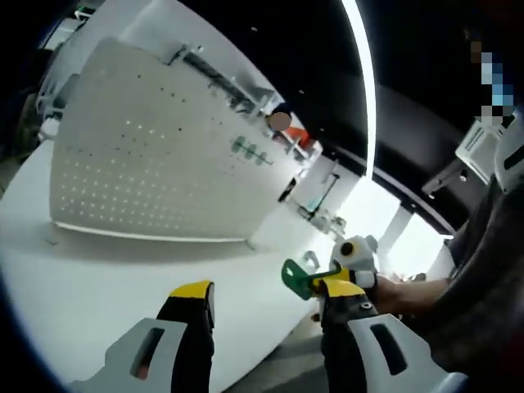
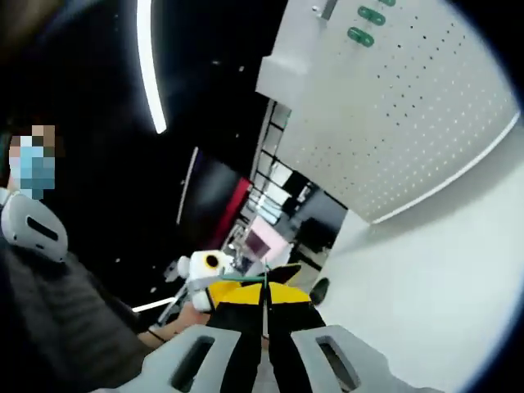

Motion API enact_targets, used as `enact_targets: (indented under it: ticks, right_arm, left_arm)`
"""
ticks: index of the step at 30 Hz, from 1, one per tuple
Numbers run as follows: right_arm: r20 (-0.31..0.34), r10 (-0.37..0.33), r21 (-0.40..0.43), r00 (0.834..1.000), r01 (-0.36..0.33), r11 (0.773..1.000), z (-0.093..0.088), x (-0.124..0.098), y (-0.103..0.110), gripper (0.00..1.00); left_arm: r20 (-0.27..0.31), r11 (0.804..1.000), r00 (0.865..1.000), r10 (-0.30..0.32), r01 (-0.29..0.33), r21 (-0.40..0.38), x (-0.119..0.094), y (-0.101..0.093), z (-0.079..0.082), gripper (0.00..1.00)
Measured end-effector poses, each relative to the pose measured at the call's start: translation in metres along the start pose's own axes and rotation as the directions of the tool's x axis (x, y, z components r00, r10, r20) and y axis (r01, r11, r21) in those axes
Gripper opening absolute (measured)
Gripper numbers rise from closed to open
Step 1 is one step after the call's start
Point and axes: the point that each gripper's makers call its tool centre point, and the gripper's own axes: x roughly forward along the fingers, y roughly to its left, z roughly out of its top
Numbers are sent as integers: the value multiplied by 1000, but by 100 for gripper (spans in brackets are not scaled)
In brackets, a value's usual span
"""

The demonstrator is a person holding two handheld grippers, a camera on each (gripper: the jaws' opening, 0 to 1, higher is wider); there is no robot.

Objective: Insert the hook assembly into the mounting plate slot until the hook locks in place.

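A green hook hangs in the air beside my left gripper's right jaw, above the table's edge. My left gripper stands open with nothing between its jaws. The right gripper comes in from the right, held by a hand, and has the hook at its tip. In the right gripper view my right gripper is shut, with a thin green edge of the hook showing at the jaw tips. The white perforated mounting plate stands upright on the table, well away from both grippers.
Other green hooks are mounted high on the plate. The plate stands on a white table, whose edge lies near my jaws. A person's sleeve is at the right. The left gripper shows beyond my right jaws.
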Motion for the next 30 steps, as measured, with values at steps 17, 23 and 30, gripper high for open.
enact_targets:
  ticks: [17, 23, 30]
  right_arm:
    - [-33, 113, 1, 993, -113, 994, 2, -2, 16, 0]
    - [-137, 154, -86, 978, -167, 982, -19, -2, 24, 0]
    - [-148, 121, -109, 982, -138, 984, -16, 0, 18, 0]
  left_arm:
    - [37, 971, 976, -215, 218, -98, 4, -38, 8, 7]
    - [43, 940, 953, -299, 302, -158, 5, -55, 8, 4]
    - [18, 955, 961, -276, 276, -111, 9, -52, 8, 2]
